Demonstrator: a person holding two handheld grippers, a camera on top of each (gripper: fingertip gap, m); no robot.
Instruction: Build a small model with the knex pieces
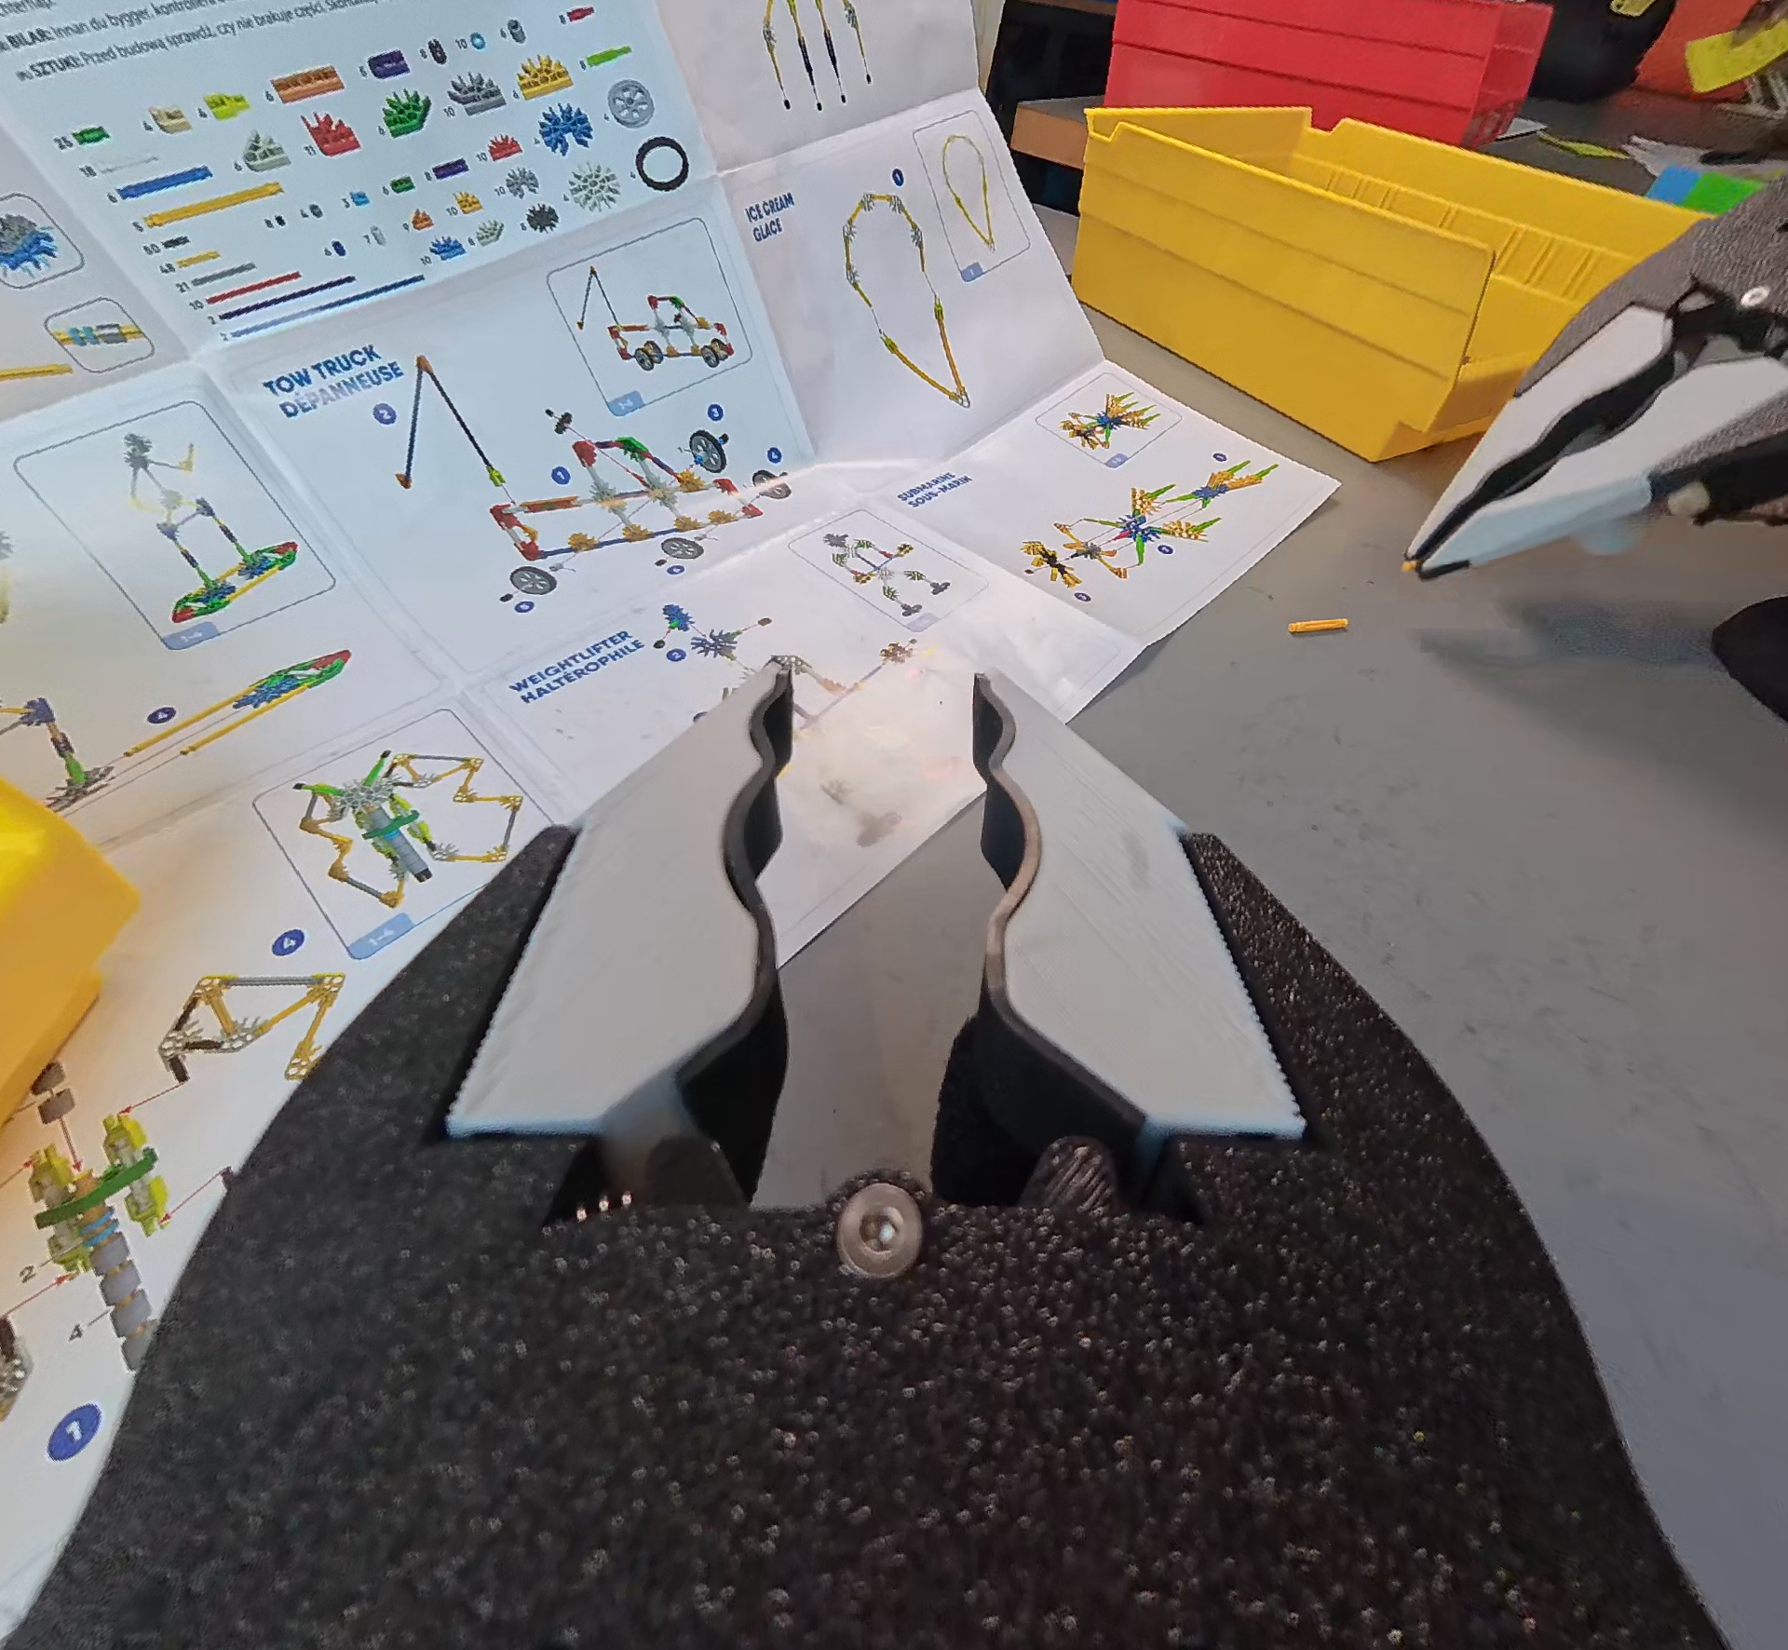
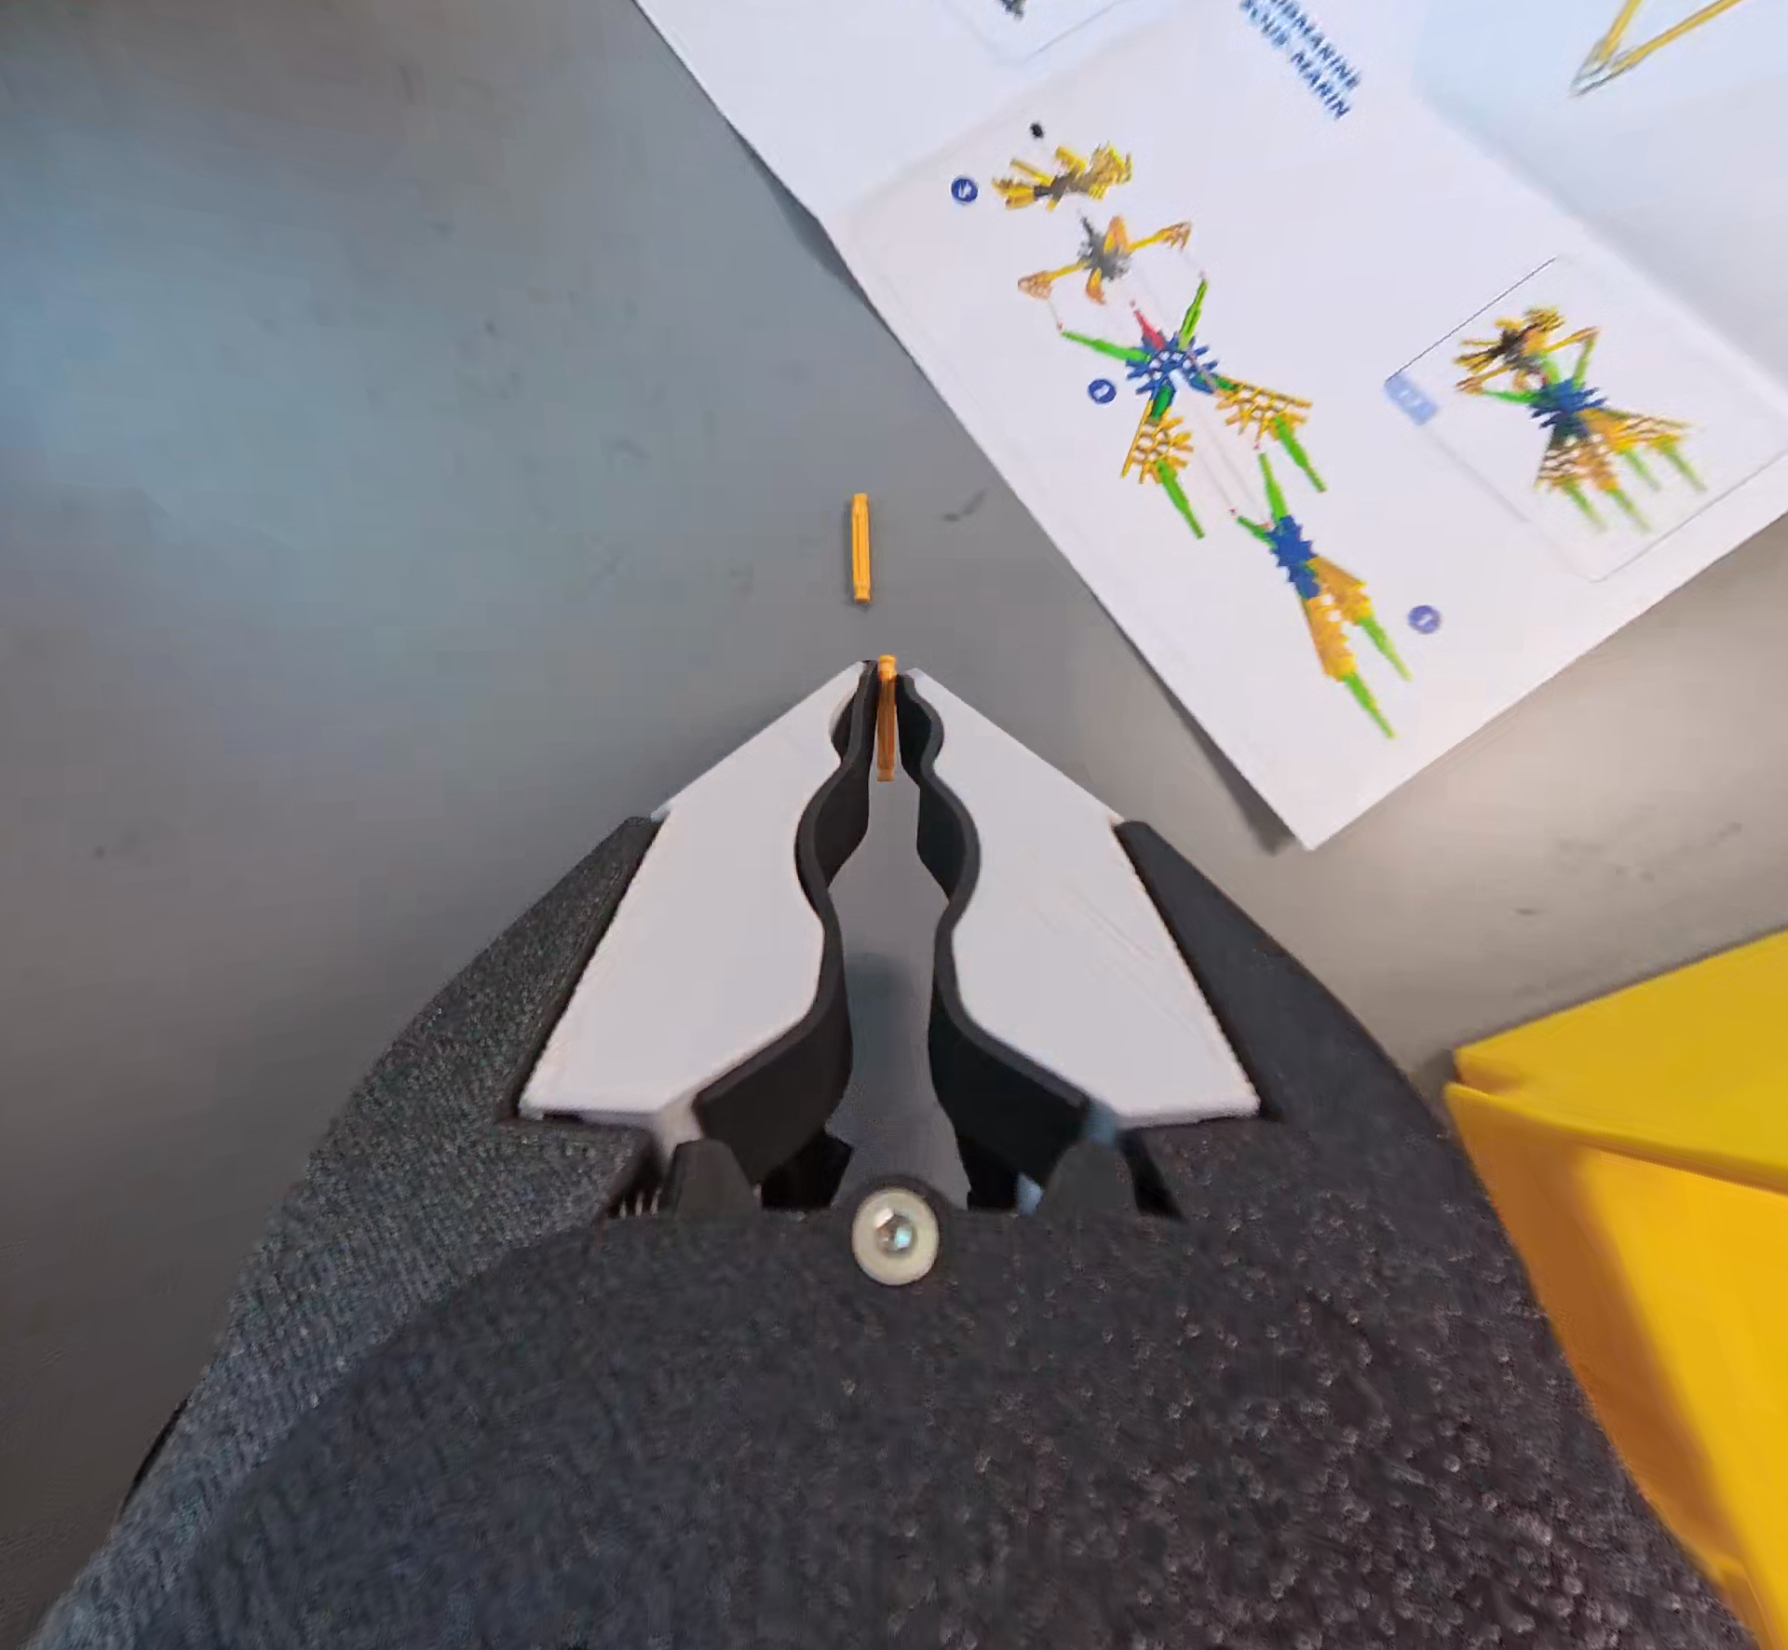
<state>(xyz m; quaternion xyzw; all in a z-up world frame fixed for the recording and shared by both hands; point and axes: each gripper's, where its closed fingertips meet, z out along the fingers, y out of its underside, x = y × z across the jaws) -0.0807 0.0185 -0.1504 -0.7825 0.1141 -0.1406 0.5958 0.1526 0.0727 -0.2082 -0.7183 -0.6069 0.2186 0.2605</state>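
My right gripper (image 2: 885,673) is shut on a small orange rod (image 2: 885,728), pinched lengthwise between its tips, just above the grey table (image 2: 387,443). A second small orange rod (image 2: 860,549) lies on the table a short way ahead of the tips. In the left wrist view the right gripper (image 1: 1417,561) hangs at the right, and the loose rod (image 1: 1318,626) lies below and left of it. My left gripper (image 1: 882,684) is open and empty, hovering over the near edge of a large printed instruction sheet (image 1: 581,404).
A yellow bin (image 1: 1355,288) stands behind the sheet's right end, with a red bin (image 1: 1306,56) farther back. Another yellow bin (image 1: 48,917) sits at the left edge. In the right wrist view a yellow bin (image 2: 1664,1265) is close on the right.
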